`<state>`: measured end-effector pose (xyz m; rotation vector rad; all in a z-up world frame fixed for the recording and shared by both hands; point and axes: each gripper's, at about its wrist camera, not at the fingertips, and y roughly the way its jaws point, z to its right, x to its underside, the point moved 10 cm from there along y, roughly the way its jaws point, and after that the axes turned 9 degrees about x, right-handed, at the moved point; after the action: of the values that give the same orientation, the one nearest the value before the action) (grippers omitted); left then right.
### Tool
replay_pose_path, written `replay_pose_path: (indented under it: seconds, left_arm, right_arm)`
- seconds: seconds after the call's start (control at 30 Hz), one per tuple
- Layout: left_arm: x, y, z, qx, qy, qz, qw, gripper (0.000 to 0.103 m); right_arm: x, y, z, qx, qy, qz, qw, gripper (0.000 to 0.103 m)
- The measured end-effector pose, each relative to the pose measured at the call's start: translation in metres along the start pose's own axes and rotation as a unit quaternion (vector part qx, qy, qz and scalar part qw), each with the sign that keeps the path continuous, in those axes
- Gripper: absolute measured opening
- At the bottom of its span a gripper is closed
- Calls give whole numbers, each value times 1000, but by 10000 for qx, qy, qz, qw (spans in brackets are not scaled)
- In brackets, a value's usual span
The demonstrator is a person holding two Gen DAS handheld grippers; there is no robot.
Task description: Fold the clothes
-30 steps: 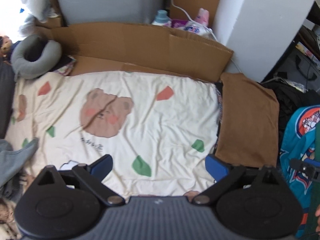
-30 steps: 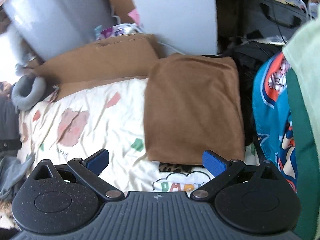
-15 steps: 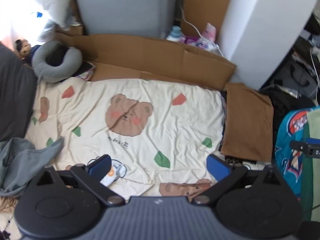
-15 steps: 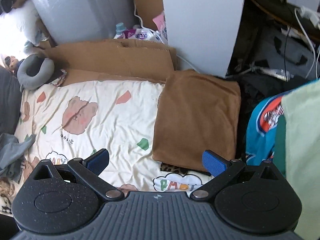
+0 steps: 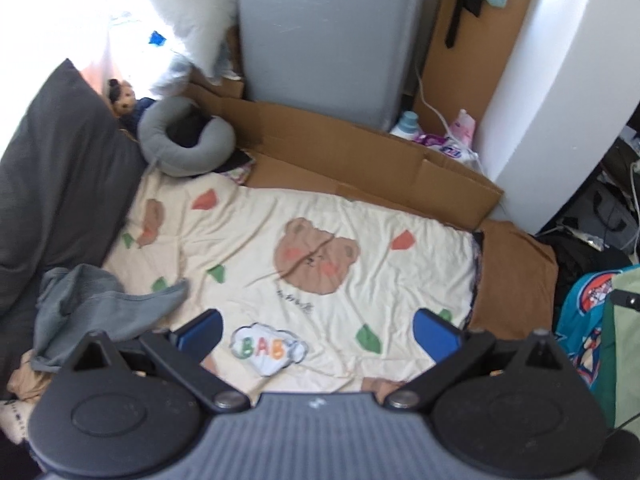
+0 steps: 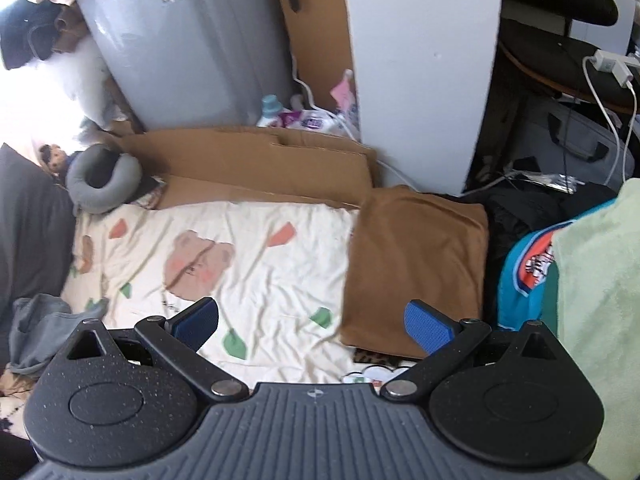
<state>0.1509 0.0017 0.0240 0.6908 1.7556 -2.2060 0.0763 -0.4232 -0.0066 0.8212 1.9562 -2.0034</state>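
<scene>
A folded brown garment (image 6: 416, 268) lies flat at the right edge of a cream bear-print blanket (image 6: 248, 264); in the left wrist view the brown garment (image 5: 516, 276) lies at the right. A crumpled grey garment (image 5: 104, 304) rests on the blanket's (image 5: 280, 240) left side, also seen as the grey garment (image 6: 36, 328) at the lower left. My left gripper (image 5: 318, 330) is open and holds nothing, high above the blanket. My right gripper (image 6: 312, 320) is open too, above the blanket beside the brown garment.
Flattened cardboard (image 5: 360, 152) lines the far edge, with a grey appliance (image 5: 328, 36) and a white cabinet (image 6: 424, 60) behind. A grey neck pillow (image 5: 184, 140) and a dark cushion (image 5: 60, 168) sit at the left. Teal printed cloth (image 6: 528, 276), pale green cloth (image 6: 600, 300) and bags crowd the right.
Both grippers have risen and pulled back from the blanket, so more of the room shows. Both stayed open; the clothes have not moved.
</scene>
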Motion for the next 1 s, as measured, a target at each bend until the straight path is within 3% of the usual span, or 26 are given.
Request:
replay_pose_path:
  seconds: [0.27,0.47,1.0]
  left_arm:
    - [17,-38,-32,-244,-39,14,9997,102]
    - [29,-57,-51,-443,-242,276,9983,102]
    - [88,-69,-81,-781,-778,502,9926,102]
  right_arm:
    - [17,-15,-39,-304,-140,-76,9994,102]
    - [31,-29,-66,-469,-261,-79,9985,102]
    - [69,-66,-106,-549,-753,197,9955,102]
